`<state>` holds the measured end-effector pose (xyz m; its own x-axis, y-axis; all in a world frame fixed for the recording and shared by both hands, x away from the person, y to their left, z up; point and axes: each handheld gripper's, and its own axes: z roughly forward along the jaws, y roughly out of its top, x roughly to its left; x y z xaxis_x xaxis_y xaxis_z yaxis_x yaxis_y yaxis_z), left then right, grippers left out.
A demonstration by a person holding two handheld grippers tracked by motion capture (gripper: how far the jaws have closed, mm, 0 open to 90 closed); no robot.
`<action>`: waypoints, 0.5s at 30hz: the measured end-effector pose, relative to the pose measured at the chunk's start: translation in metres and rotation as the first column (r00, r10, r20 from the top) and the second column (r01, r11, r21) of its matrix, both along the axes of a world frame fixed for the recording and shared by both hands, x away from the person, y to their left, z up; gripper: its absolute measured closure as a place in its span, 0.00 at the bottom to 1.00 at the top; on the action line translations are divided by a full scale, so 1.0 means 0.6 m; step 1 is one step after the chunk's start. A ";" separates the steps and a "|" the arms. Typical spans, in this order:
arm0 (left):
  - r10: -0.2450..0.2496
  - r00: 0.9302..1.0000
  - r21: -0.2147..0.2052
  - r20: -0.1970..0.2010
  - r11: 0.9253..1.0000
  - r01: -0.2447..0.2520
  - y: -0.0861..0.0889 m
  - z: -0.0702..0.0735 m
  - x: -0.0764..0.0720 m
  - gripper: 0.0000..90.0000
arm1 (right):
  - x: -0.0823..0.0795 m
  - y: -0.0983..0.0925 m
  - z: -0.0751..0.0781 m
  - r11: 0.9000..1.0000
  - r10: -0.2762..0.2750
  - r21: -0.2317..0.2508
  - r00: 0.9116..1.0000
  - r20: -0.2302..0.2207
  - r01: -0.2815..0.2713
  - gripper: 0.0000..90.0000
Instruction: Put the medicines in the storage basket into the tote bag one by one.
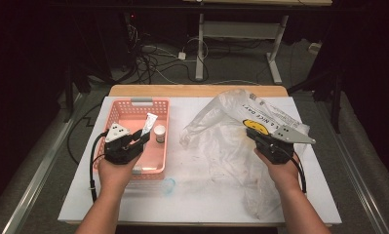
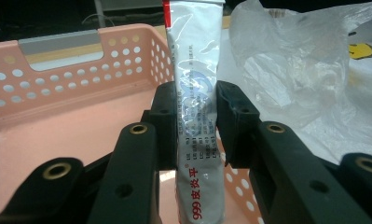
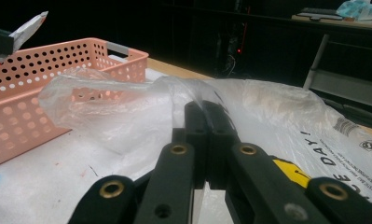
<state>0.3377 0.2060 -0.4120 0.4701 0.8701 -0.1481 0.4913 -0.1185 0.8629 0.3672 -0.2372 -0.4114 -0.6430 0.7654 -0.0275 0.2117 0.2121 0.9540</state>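
Tube [image 2: 196, 116] pinched in left gripper [image 2: 196, 121] above basket [image 1: 128, 108]; right gripper [image 3: 207, 140] pinches bag [image 3: 127, 112] (jaws pressed together). Next, probably: carry tube into bag's mouth.

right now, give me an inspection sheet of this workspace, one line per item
surface: white table top, smudged, with a wooden edge at the far side
job's things: silver tube standing upright over the pink basket; small white bottle inside the basket; clear plastic bag with a yellow smiley lying crumpled to the right
clutter: small clear cap-like thing on the table near the basket's front corner
grippers: left claw shut on the tube; right claw shut on a fold of the bag
cables: black cable trailing from the left claw; loose wires on the floor beyond
surroundings: dark room, white desk legs behind the table
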 end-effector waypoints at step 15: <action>-0.059 0.997 -0.044 0.047 0.997 0.061 -0.023 0.009 -0.028 0.77 | 0.000 0.000 0.001 1.000 -0.001 0.001 1.000 0.004 0.001 1.00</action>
<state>0.3209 0.1922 -0.4066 0.5282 0.8331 -0.1642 0.4447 -0.1067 0.8893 0.3672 -0.2371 -0.4106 -0.6424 0.7658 -0.0296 0.2079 0.2113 0.9550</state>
